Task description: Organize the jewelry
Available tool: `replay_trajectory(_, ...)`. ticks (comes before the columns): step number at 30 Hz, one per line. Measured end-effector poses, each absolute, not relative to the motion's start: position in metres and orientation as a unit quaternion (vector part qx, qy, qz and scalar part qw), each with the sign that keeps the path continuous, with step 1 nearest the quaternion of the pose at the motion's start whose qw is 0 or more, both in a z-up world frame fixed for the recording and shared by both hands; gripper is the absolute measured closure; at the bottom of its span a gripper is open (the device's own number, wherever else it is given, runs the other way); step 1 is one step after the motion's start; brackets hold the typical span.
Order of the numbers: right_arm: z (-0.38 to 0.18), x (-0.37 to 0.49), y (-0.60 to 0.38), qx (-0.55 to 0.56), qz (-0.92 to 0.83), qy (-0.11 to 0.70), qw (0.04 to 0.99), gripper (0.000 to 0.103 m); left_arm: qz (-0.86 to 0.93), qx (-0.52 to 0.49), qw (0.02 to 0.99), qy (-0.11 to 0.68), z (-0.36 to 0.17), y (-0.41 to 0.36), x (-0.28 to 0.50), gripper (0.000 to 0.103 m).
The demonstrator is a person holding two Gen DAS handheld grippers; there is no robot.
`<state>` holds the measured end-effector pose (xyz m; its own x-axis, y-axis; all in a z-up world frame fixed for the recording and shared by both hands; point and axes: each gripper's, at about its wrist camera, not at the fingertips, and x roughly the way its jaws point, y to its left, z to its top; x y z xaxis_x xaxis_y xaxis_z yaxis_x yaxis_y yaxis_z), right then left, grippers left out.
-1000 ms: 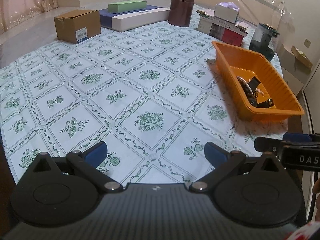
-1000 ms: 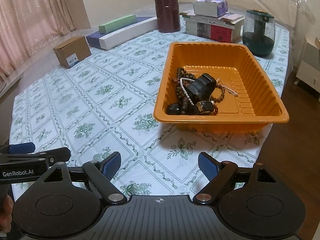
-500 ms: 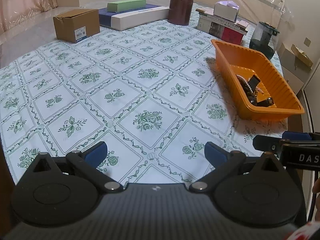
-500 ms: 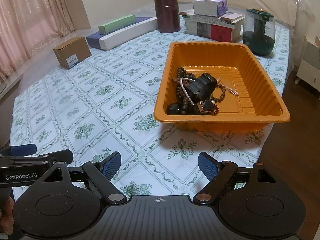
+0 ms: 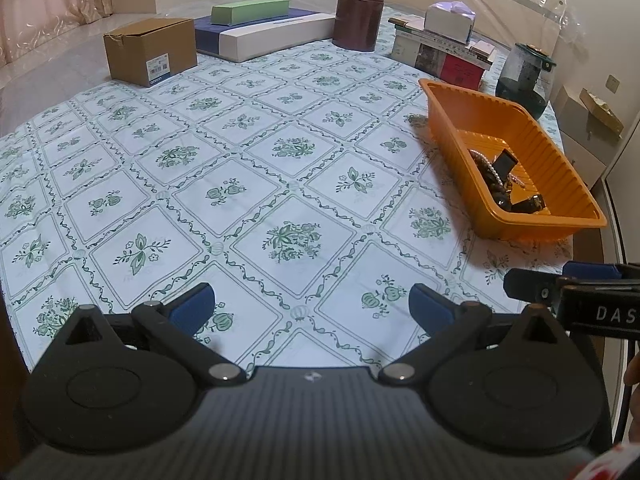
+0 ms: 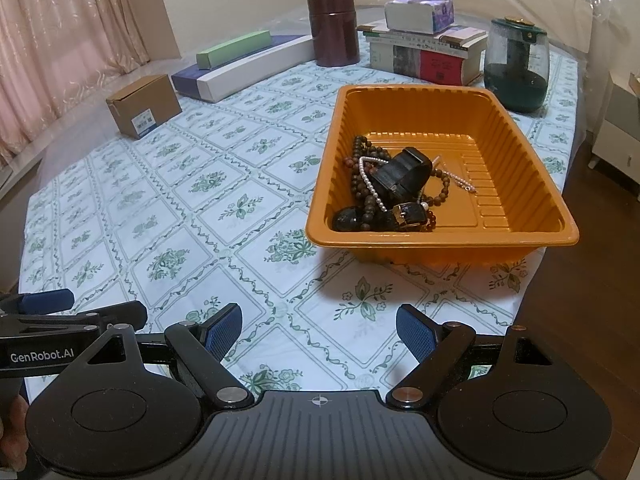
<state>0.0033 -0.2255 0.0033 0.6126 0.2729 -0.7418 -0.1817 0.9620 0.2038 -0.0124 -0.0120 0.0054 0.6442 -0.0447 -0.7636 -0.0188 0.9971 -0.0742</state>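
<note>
Both hand-held grippers, left (image 5: 311, 307) and right (image 6: 319, 332), gape wide, holding nothing

"GenRobot.AI" on the left hand-held gripper (image 6: 52, 320); "DAS", cut off, on the right hand-held gripper (image 5: 568, 280); perhaps "OMRON" on the cardboard box (image 5: 150, 51).

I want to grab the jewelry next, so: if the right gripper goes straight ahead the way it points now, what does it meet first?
Probably the near wall of the orange tray, a little right of center; only bare tablecloth lies before it. The right gripper is open and empty. Its height is unclear, so it might clear the rim and reach the jewelry pile.
</note>
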Motion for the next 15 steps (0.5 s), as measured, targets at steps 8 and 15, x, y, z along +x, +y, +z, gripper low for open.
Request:
replay_trajectory(8, 0.0030, 0.0021, -0.2258, 0.054, 0.127, 0.423, 0.896, 0.019, -0.007, -0.038, 0.906, 0.422, 0.0050, -0.0118, -0.0123, 0.001)
replay_trajectory(15, 0.0023, 0.0020, -0.2258, 0.055, 0.126, 0.421, 0.896, 0.019, -0.009, -0.037, 0.906, 0.422, 0.0048, -0.0131, -0.0118, 0.001)
